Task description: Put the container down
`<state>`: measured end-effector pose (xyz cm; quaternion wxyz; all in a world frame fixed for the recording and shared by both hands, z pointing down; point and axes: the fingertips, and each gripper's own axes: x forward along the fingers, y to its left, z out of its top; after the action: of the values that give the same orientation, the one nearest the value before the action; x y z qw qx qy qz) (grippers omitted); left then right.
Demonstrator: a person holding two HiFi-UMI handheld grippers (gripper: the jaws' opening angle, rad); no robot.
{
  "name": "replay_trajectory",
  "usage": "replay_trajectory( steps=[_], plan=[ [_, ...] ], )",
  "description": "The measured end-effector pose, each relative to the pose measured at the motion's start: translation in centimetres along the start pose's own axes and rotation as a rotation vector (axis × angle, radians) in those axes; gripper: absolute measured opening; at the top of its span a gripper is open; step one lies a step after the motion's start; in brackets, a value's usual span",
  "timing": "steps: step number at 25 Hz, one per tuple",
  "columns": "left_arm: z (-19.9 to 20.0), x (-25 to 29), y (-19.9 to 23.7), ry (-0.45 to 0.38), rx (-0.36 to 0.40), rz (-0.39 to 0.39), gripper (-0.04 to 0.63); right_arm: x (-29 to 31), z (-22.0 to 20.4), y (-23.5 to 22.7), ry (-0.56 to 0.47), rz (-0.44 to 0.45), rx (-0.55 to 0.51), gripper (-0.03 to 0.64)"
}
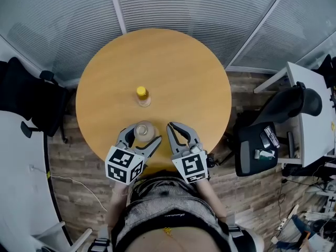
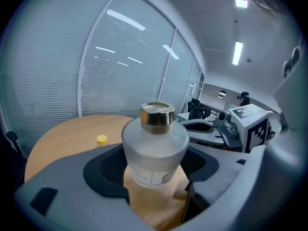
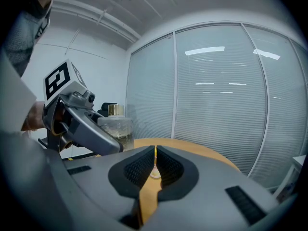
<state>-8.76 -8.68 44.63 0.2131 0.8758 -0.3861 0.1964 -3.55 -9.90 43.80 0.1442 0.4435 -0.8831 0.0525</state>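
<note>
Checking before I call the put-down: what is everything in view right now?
round table: one, light wood, centre of the room
container: one, frosted glass with a gold cap, near edge of the table, between the left gripper's fingers
small bottle: one, clear with a yellow cap, upright near the table's middle
office chair: one, black, right of the table
chair: one, black, left of the table
desk: one, white, far right
glass partition: several panels with grey blinds, behind the table
left gripper: grey, closed on the container
right gripper: grey, fingers together, empty, beside the left
</note>
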Motion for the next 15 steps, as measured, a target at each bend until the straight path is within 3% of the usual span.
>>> replay_trajectory(
  steps=[15],
  plan=[
    [-0.42,0.68,0.09,0.019,0.03,-0.008,0.344,-0.1,-0.51,-0.09,0.015,-0.015,0.003,0.025]
  ],
)
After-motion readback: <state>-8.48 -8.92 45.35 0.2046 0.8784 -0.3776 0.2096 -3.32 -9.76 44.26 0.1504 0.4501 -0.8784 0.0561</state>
